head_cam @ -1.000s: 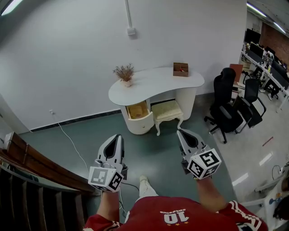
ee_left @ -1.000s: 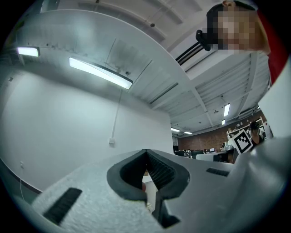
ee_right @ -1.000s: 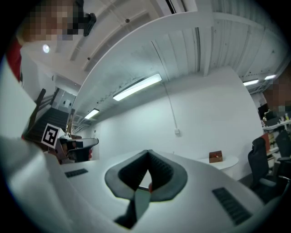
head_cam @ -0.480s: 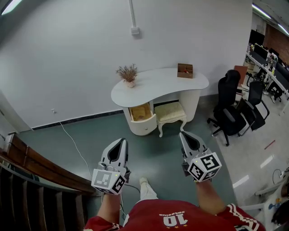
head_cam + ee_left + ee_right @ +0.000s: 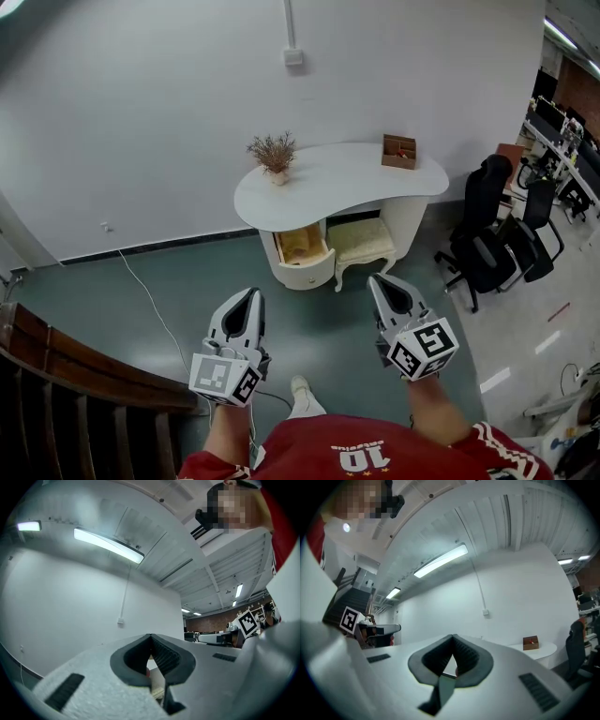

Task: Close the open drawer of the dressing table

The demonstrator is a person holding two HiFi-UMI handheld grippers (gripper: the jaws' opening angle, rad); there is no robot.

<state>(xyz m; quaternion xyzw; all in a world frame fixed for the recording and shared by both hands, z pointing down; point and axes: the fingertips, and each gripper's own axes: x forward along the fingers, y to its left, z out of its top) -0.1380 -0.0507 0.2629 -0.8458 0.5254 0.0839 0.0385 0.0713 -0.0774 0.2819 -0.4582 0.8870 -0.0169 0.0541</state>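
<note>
The left gripper (image 5: 249, 294) and right gripper (image 5: 378, 280) have moved nearer the dressing table (image 5: 347, 174).

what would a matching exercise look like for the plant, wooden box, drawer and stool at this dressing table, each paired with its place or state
Column one:
1. potted plant
2. wooden box
3. drawer
4. stool

Column two (sides as in the head view):
A. pulled open below the left end of the dressing table
B. in the knee gap, right of the drawer
C. on top, left end
D. on top, right end, near the wall

Pairs: 1-C, 2-D, 3-A, 4-B
</note>
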